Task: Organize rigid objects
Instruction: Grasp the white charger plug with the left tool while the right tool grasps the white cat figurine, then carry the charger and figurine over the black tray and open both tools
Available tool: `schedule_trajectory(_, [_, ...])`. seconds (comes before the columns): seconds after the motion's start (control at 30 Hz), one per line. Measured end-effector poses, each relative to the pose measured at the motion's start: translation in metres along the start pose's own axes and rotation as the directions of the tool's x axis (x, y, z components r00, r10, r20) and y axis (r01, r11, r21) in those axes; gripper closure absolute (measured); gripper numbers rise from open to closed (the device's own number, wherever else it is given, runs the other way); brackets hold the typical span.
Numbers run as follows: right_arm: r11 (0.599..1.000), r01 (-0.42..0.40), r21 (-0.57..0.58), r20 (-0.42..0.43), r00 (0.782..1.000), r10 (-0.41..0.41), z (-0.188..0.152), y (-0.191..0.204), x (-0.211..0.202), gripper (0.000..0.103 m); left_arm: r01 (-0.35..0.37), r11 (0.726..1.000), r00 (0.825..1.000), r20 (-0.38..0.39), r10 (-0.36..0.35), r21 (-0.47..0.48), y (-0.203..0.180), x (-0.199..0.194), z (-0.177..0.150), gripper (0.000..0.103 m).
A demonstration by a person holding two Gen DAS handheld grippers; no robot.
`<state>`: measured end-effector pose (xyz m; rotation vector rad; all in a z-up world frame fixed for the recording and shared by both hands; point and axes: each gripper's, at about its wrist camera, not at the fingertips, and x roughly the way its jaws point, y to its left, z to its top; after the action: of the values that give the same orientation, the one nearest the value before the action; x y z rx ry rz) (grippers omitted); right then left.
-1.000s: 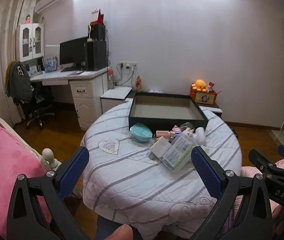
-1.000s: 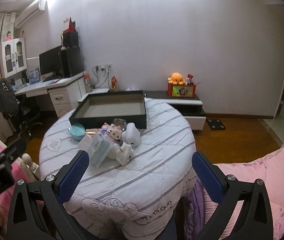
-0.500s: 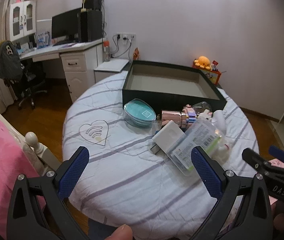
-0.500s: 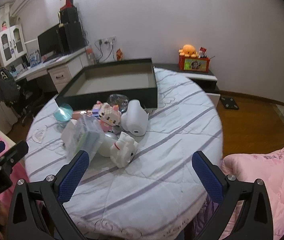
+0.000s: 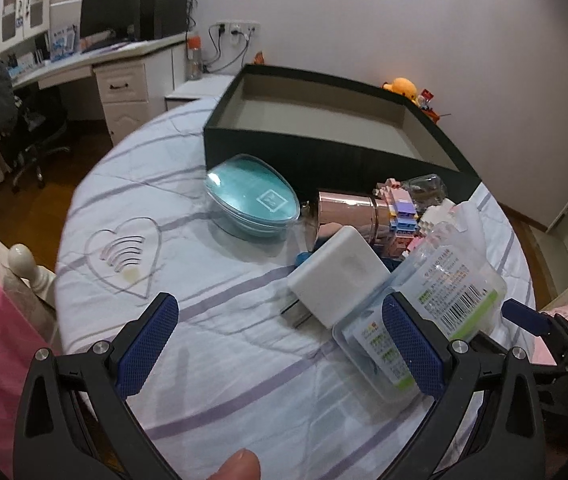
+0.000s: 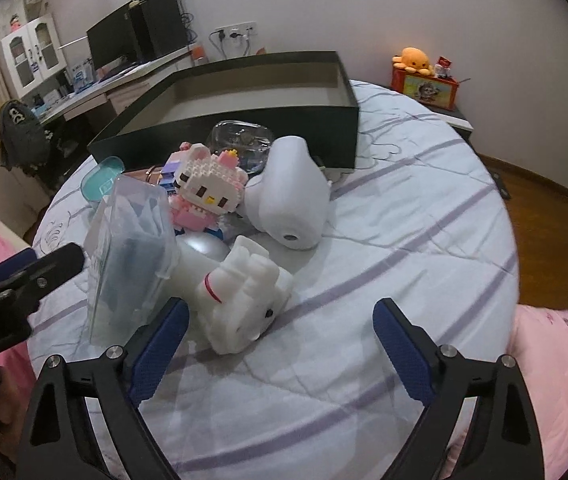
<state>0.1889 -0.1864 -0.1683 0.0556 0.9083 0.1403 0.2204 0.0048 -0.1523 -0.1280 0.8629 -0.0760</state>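
Observation:
A pile of small objects lies on the round table in front of an empty dark box (image 5: pixel 323 132) (image 6: pixel 244 92). In the left wrist view I see a teal oval case (image 5: pixel 252 198), a rose-gold cylinder (image 5: pixel 343 210), a white block (image 5: pixel 339 276) and a clear labelled packet (image 5: pixel 439 300). My left gripper (image 5: pixel 280 344) is open above the cloth, its right finger beside the packet. In the right wrist view a white brick-built dog (image 6: pixel 244 300) lies just ahead of my right gripper (image 6: pixel 280 344), whose jaws are closing with nothing between them. Behind the dog are a pink brick-built cat (image 6: pixel 208 188) and a white rounded device (image 6: pixel 291 204).
The table wears a white cloth with lilac stripes (image 5: pixel 244 360). Pink bedding (image 6: pixel 555 360) borders it on the near sides. A desk with a monitor (image 5: pixel 108 12) and a chair stands at the back left. A low cabinet with an orange plush (image 6: pixel 411 58) is at the back right.
Both grippers have come down and forward toward the table and tilted downward, so the pile now fills the views. The right gripper's fingers stand slightly closer together.

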Motion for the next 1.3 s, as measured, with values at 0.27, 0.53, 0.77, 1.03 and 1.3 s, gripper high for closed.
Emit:
schedule_trajectory(0.27, [0.998, -0.022, -0.057, -0.010, 1.000, 0.022, 0.006, 0.010, 0.019, 0.033, 0.010, 1.000, 1.000, -0.004, -0.010, -0.010, -0.003, 0.021, 0.017, 0.000])
schedule_trajectory(0.53, [0.997, -0.053, -0.053, -0.017, 0.998, 0.052, 0.013, 0.000, 0.020, 0.048, 0.055, 0.998, 0.997, -0.055, -0.054, 0.012, -0.002, 0.039, 0.014, 0.002])
schedule_trajectory(0.77, [0.997, -0.066, -0.027, -0.006, 0.998, 0.066, 0.018, -0.004, 0.019, 0.049, 0.061, 0.997, 0.995, -0.076, -0.057, 0.052, 0.002, 0.036, 0.008, 0.031])
schedule_trajectory(1.03, [0.996, -0.092, -0.005, 0.015, 0.996, 0.092, 0.018, -0.006, 0.013, 0.049, 0.100, 0.995, 0.992, -0.076, -0.098, 0.029, 0.010, 0.032, 0.005, 0.060])
schedule_trajectory(1.3, [0.994, -0.106, 0.011, 0.044, 0.993, 0.105, 0.015, -0.012, -0.007, 0.049, 0.111, 0.994, 0.992, -0.057, -0.109, 0.022, 0.011, 0.017, -0.001, 0.060])
